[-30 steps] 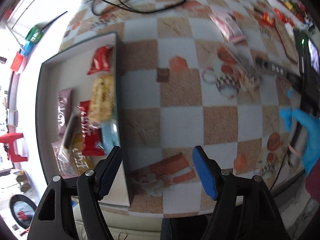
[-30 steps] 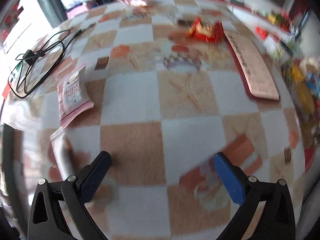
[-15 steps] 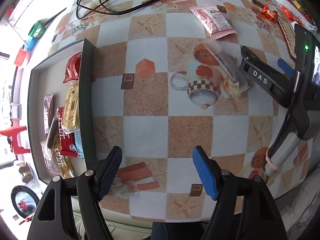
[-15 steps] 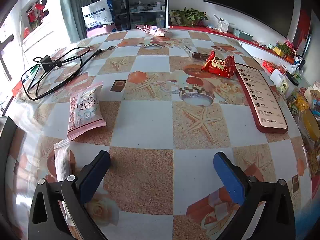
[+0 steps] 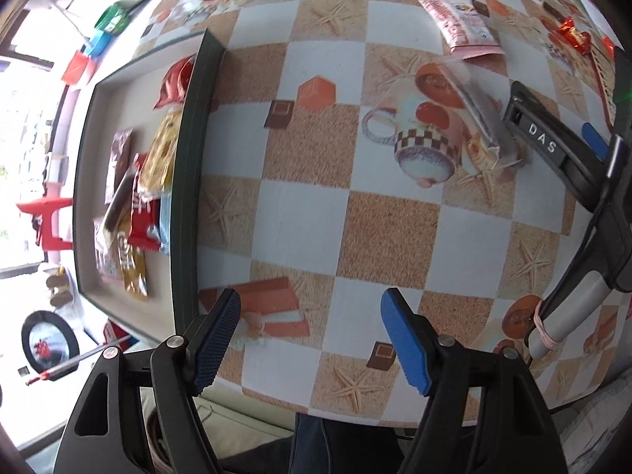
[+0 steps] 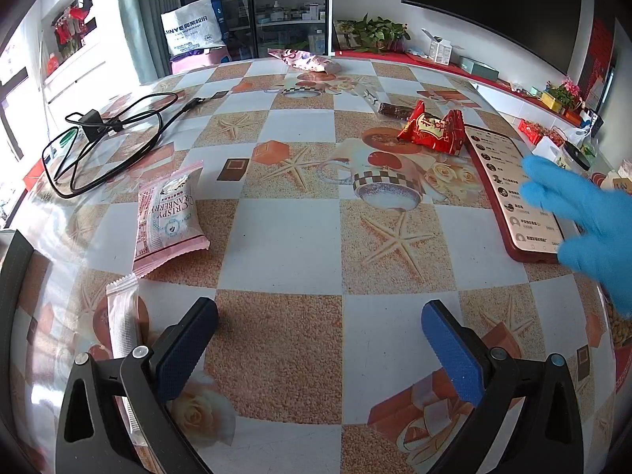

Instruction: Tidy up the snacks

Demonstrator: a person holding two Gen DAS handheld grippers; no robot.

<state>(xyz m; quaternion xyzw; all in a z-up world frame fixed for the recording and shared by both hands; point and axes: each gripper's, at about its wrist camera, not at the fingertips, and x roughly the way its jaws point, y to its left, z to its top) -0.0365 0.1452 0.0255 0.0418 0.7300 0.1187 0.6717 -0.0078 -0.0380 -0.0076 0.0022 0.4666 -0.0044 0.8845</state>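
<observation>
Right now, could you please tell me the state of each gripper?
Left gripper: open, holding nothing, above the table.
Right gripper: open, holding nothing, beside the long white snack packet.

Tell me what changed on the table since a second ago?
Nothing was picked up or dropped. The right gripper steadied near the clear wrapped bar and pink cranberry packet, and a blue gloved hand came in over the phone. The left gripper stayed open beside the tray. The snacks did not move.
</observation>
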